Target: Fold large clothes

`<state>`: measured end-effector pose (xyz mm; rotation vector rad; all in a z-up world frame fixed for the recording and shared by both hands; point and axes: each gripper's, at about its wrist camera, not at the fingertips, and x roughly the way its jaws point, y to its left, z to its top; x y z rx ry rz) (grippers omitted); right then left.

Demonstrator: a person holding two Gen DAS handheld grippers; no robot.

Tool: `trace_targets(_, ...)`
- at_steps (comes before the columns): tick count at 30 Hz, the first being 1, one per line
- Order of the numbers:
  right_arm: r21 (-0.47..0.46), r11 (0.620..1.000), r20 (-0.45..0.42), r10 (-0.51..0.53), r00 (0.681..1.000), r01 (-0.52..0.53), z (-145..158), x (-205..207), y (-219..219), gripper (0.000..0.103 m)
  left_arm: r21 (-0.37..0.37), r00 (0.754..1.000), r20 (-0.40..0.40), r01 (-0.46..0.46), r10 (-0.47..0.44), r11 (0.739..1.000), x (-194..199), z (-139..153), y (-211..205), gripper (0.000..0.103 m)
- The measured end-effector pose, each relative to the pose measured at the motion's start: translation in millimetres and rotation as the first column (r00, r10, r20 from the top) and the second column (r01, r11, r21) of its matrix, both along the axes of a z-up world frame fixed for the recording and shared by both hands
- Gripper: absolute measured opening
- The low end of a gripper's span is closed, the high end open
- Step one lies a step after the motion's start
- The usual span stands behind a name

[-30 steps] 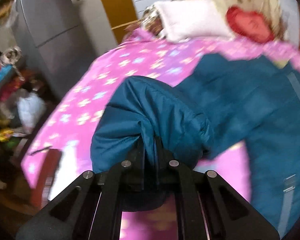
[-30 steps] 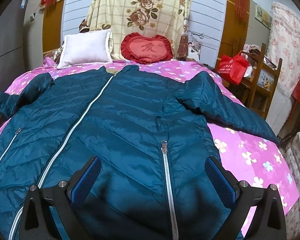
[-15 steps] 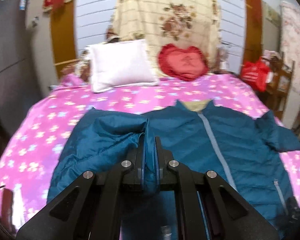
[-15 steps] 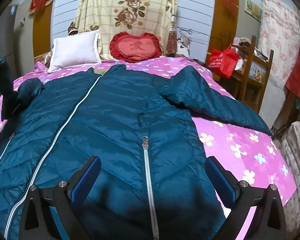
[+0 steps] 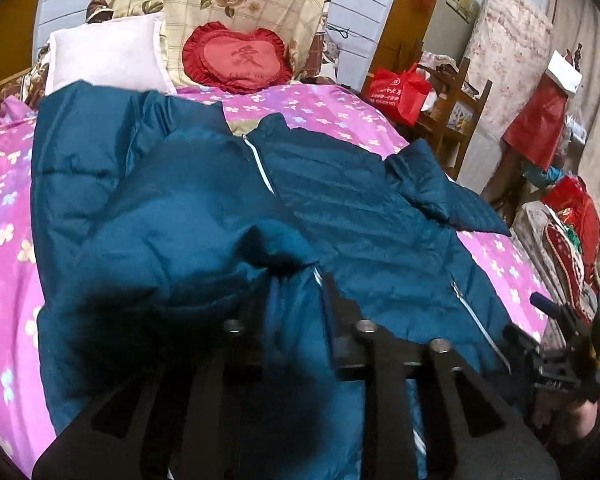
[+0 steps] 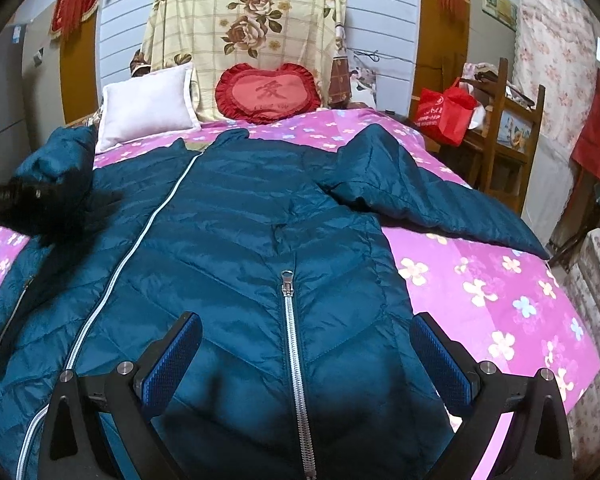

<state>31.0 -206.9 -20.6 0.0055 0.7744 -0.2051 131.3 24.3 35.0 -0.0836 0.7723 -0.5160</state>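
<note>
1. Teal puffer jacket (image 6: 236, 240) lies front-up on the pink flowered bedspread (image 6: 500, 288), collar toward the white pillow (image 6: 148, 104) and red heart cushion (image 6: 268, 94), main zipper (image 6: 112, 276) closed.
2. Left sleeve (image 5: 172, 216) is folded in over the jacket front; its cuff end sits bunched right at the left gripper (image 5: 296, 292).
3. Left gripper: jaws have just been opening, now slightly apart, sleeve fabric between them; whether the pads press on it, can't tell, view is blurred.
4. Right sleeve (image 6: 412, 196) lies spread out to the side across the bedspread, toward the bed edge.
5. Right gripper (image 6: 306, 356): blue-padded jaws wide apart, nothing between them, hovering over the lower jacket front by the pocket zipper (image 6: 294, 356).
6. Red bag (image 6: 444, 112) sits on a wooden chair (image 6: 512, 128) beside the bed.
</note>
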Motion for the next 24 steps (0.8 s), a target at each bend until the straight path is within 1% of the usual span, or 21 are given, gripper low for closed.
trace_targets(1, 0.004, 1.000, 0.001, -0.001, 1.000, 0.001, 0.0, 0.1, -0.5, 0.103, -0.011, 1.000, 0.001, 0.003, -0.003, 1.000, -5.5, -0.8, 0.4, 0.051)
trace_targets(3, 0.008, 1.000, 0.000, 0.000, 1.000, 0.000, -0.3, 0.7, -0.2, 0.103, -0.026, 1.000, 0.014, 0.011, -0.011, 1.000, -17.3, -2.8, 4.0, 0.063)
trace_targets(6, 0.003, 1.000, -0.002, 0.006, 1.000, -0.006, -1.3, 1.9, 2.7, 0.103, -0.004, 0.999, 0.004, 0.048, -0.048, 0.999, -28.6, -14.7, 3.5, 0.063)
trace_targets(8, -0.001, 1.000, -0.006, 0.013, 1.000, -0.013, -2.5, 3.0, 5.4, 0.103, 0.019, 0.999, -0.009, 0.050, -0.050, 0.999, -32.6, -20.2, 2.5, 0.063)
trace_targets(11, -0.013, 1.000, -0.009, 0.015, 1.000, -0.015, -3.6, 3.7, 6.8, 0.103, -0.005, 0.999, -0.025, 0.033, -0.033, 0.999, -43.9, -24.1, 15.0, 0.063)
trace_targets(13, -0.003, 1.000, -0.008, 0.010, 1.000, -0.010, -3.6, 4.1, 5.9, 0.103, -0.031, 0.998, -0.046, 0.042, -0.043, 0.999, -59.3, -29.6, 25.5, 0.064)
trace_targets(16, 0.001, 1.000, -0.007, 0.013, 1.000, -0.013, -3.3, 3.2, 6.6, 0.103, -0.020, 0.993, -0.095, 0.065, -0.067, 0.998, -80.8, -44.4, 35.7, 0.064)
trace_targets(18, -0.006, 1.000, -0.006, 0.016, 1.000, -0.016, -3.0, 2.3, 8.0, 0.103, 0.004, 0.991, -0.115, 0.068, -0.068, 0.998, -98.3, -53.1, 43.2, 0.064)
trace_targets(19, -0.005, 1.000, -0.007, 0.016, 1.000, -0.016, -3.0, 1.9, 8.0, 0.103, 0.025, 0.993, -0.108, 0.051, -0.048, 0.998, -108.5, -54.6, 49.1, 0.064)
trace_targets(21, -0.004, 1.000, -0.009, 0.014, 1.000, -0.014, -3.2, 1.5, 7.5, 0.103, 0.060, 0.999, -0.049, -0.004, 0.007, 0.998, -123.0, -49.8, 62.7, 0.064)
trace_targets(23, -0.001, 1.000, -0.007, 0.016, 1.000, -0.016, -2.9, 1.6, 7.4, 0.103, 0.079, 0.997, 0.004, -0.077, 0.077, 0.994, -123.4, -40.8, 76.9, 0.064)
trace_targets(24, -0.004, 1.000, -0.008, 0.016, 1.000, -0.016, -3.3, 1.7, 7.8, 0.103, 0.077, 0.993, 0.024, -0.117, 0.115, 0.990, -119.0, -36.6, 83.8, 0.064)
